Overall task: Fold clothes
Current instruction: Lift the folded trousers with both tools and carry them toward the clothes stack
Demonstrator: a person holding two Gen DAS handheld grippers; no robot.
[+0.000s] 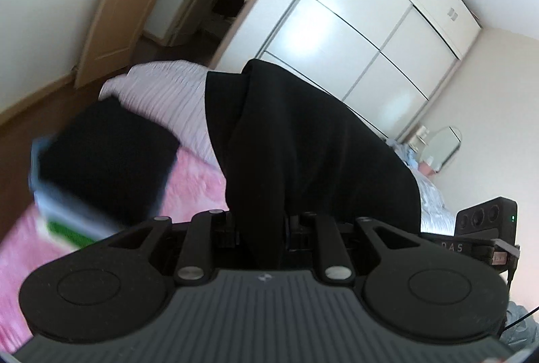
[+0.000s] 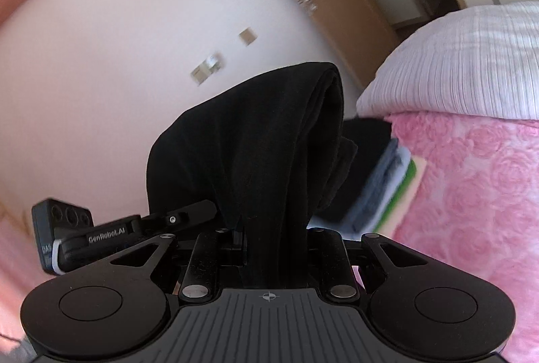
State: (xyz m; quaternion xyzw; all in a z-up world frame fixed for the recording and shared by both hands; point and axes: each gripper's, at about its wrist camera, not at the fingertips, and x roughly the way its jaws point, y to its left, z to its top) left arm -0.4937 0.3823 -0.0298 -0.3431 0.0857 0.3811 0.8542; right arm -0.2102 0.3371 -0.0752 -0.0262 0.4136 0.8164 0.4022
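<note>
Above bed [image 1: 188, 181], both grippers, left [image 1: 262, 228] & right [image 2: 274, 238], fingers clamped on black garment [image 1: 303, 140]; cloth runs straight fwd btwn them, folded stack [image 2: 380, 181] just beyond.

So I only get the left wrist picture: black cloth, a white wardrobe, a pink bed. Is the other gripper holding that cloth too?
Observer: Yes, the right gripper is shut on the black garment, which drapes over its front.
Operator: What's behind it there?
Observer: A plain wall with small pale fittings, which your view lacks.
Operator: And that black block on my bed?
Observer: From the right it tops a stack of folded clothes, grey-blue and green layers beneath, beside the pink bedspread.
</note>
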